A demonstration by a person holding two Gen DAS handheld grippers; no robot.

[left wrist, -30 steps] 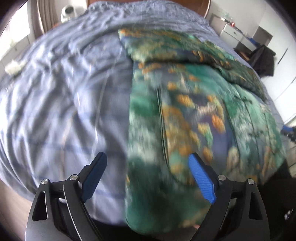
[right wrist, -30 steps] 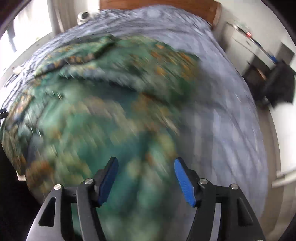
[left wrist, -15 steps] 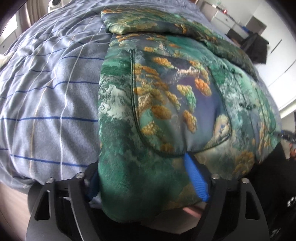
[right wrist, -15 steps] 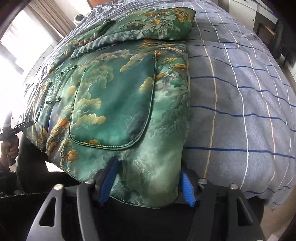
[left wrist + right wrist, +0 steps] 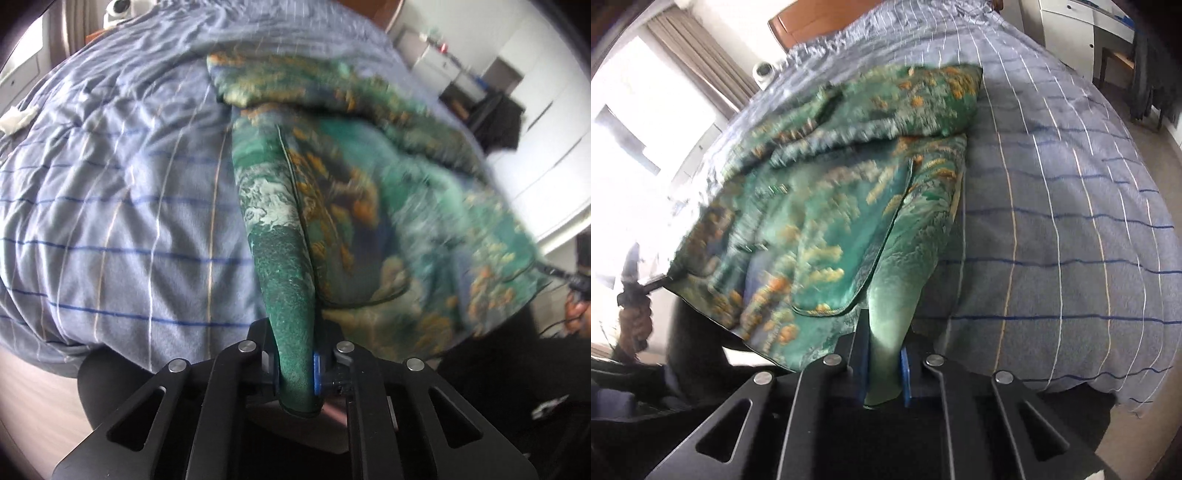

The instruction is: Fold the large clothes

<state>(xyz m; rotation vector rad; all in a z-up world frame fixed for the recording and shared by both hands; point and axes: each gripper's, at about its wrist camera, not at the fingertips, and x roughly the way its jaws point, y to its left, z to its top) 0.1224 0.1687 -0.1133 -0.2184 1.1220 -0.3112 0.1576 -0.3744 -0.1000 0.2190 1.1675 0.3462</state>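
**foldfan:** Since both grippers are already clamped on, I'd call this the start of the hem fold. The left gripper (image 5: pixel 297 373) has just closed on the near left corner of the jacket (image 5: pixel 369 206), and the right gripper (image 5: pixel 882 373) has just closed on the near right corner. In each wrist view you can see the green cloth bunched between the blue pads (image 5: pixel 316 373), running up out of the jaws.

**bedcorner:** Where's the rest of it?

**foldfan:** Spread face up on the bed (image 5: pixel 110 221), with the hem at the near edge where the grippers are, and the collar end toward the headboard (image 5: pixel 812 18). A sleeve looks folded across the top part. The near corners seem lifted off the duvet, with cloth taut between the two grips.

**bedcorner:** So next?

**foldfan:** My guess: carry both corners up and away toward the collar end, keeping them level and equally apart so the fold line stays straight, then lay them down and let go. The fabric looks slippery, so an uneven pull could skew it.
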